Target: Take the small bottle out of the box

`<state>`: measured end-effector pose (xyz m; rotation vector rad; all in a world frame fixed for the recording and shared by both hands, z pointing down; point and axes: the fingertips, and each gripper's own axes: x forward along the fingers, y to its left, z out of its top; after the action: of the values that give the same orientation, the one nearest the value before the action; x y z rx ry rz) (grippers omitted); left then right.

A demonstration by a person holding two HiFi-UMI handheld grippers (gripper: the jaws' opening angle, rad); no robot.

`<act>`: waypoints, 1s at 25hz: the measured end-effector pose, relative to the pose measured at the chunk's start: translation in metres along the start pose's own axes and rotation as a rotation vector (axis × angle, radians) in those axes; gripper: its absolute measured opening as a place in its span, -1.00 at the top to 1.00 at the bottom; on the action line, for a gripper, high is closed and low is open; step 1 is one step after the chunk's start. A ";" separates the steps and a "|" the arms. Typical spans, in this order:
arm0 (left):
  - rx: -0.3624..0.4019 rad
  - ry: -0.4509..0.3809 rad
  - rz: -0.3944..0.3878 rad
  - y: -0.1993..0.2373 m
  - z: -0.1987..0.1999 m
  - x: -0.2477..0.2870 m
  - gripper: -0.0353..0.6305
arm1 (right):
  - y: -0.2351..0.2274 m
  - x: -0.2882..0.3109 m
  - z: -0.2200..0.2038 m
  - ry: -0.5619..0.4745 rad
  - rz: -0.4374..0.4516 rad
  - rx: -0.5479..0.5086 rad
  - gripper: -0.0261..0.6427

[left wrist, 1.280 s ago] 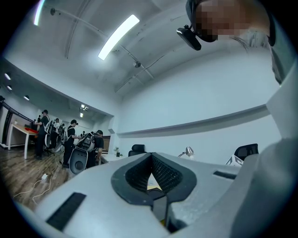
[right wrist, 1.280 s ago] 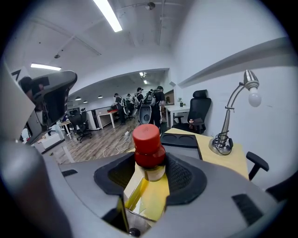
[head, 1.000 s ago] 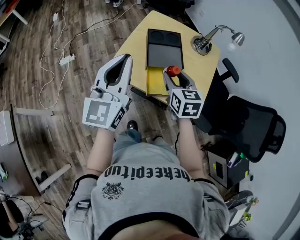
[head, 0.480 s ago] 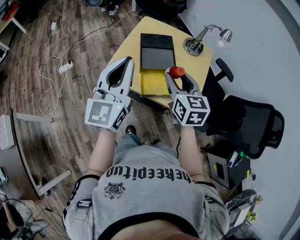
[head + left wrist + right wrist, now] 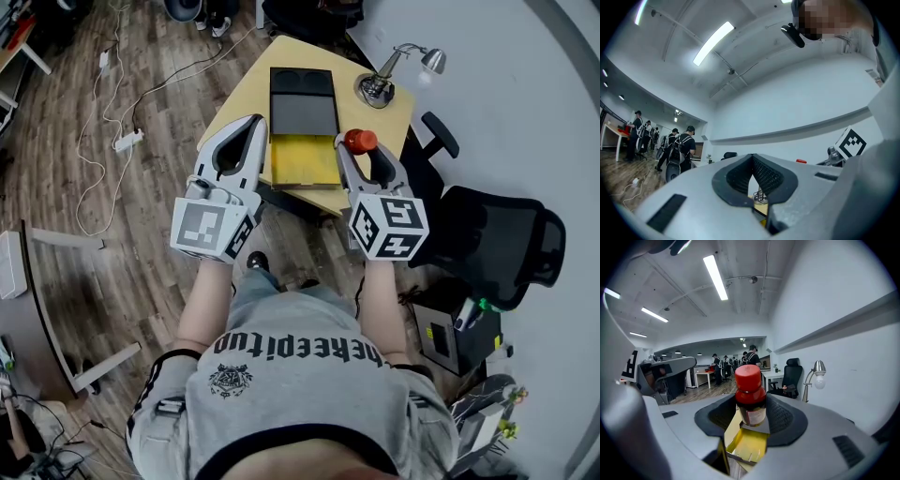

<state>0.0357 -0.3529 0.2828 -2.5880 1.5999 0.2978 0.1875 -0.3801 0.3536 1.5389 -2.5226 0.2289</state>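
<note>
**Q:** Which step is in hand?

**A:** Extraction. The right gripper (image 5: 364,155) is clamped on the small bottle (image 5: 750,399), red cap up, just right of the open yellow box (image 5: 302,161). The left gripper (image 5: 251,127) has its jaws together and holds nothing.

**Q:** Next move?

**A:** Probably a clear spot on the table (image 5: 253,94) where the bottle can stand upright.

**Q:** Count?

**A:** One bottle, one box, two grippers.

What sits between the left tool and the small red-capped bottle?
The open yellow cardboard box, lying on the tan wooden table; the head view shows it.
</note>
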 end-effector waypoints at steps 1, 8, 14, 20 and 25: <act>-0.001 -0.004 0.002 -0.003 0.001 -0.001 0.88 | -0.001 -0.004 0.002 -0.007 0.000 -0.003 0.33; 0.006 -0.011 -0.002 -0.025 0.005 -0.006 0.88 | -0.006 -0.035 0.016 -0.062 -0.001 -0.018 0.33; 0.016 -0.019 -0.009 -0.045 0.009 -0.009 0.88 | -0.014 -0.060 0.028 -0.114 -0.016 -0.033 0.33; 0.024 -0.023 -0.013 -0.061 0.013 -0.011 0.88 | -0.023 -0.080 0.036 -0.166 -0.030 -0.027 0.33; 0.029 -0.025 -0.012 -0.072 0.012 -0.010 0.88 | -0.029 -0.088 0.037 -0.199 -0.029 -0.009 0.33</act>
<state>0.0944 -0.3094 0.2711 -2.5612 1.5687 0.3022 0.2506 -0.3255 0.2984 1.6692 -2.6428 0.0634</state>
